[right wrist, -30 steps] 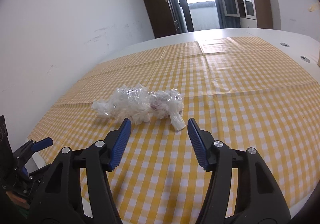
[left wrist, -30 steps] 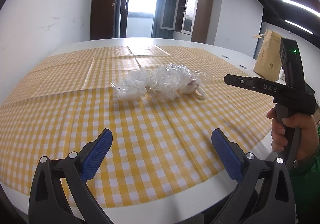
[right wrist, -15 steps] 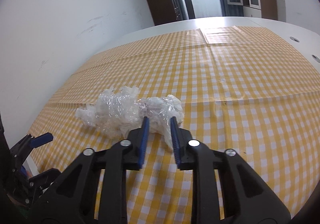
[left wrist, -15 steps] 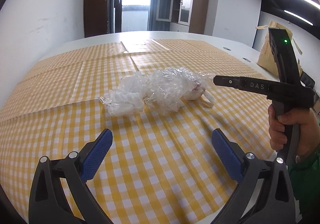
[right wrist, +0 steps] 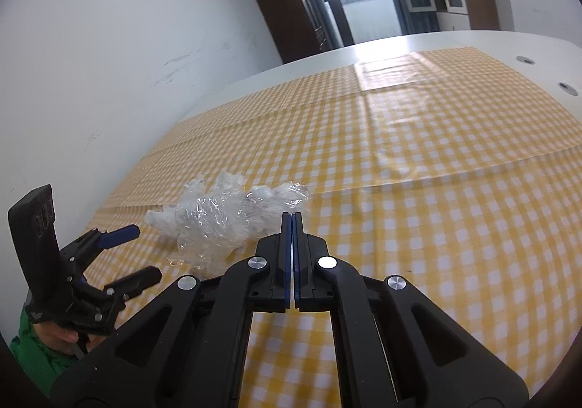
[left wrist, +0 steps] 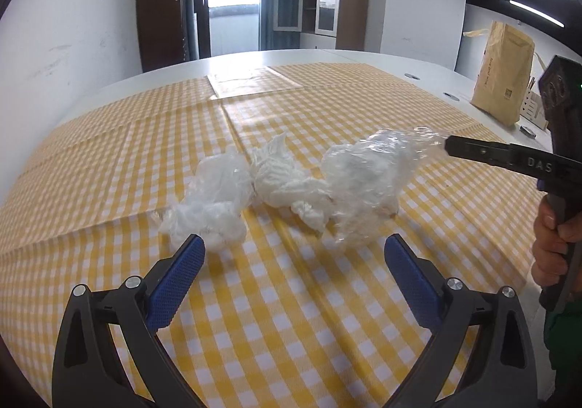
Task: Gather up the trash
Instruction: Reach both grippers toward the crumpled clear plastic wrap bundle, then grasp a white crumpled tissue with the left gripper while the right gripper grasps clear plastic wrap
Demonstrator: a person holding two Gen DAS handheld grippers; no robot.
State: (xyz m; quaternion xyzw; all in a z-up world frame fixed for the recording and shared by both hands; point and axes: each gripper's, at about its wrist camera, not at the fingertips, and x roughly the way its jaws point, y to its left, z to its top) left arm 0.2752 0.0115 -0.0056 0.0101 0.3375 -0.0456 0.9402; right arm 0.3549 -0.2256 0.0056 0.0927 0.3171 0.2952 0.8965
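Observation:
A pile of crumpled trash lies on the yellow checked tablecloth (left wrist: 327,299): a clear plastic wrap (left wrist: 367,175), a white tissue wad (left wrist: 280,175) and a clear bag with white paper (left wrist: 214,204). My right gripper (right wrist: 292,217) is shut, pinching the wrap's edge (right wrist: 291,195). In the left wrist view the right gripper (left wrist: 449,146) comes in from the right and the wrap stretches toward its tip. My left gripper (left wrist: 294,248) stands open just before the pile, touching nothing. The right wrist view shows the left gripper (right wrist: 145,251) low at the left.
A brown paper bag (left wrist: 503,77) stands on the white table (left wrist: 400,66) at the far right, beyond the cloth. A white wall (right wrist: 109,62) runs along the table's left side. A hand (left wrist: 553,244) holds the right gripper near the table's right edge.
The right gripper's jaws closed on the clear wrap and drew it to the right, away from the tissue. The left gripper moved closer to the pile, still open.

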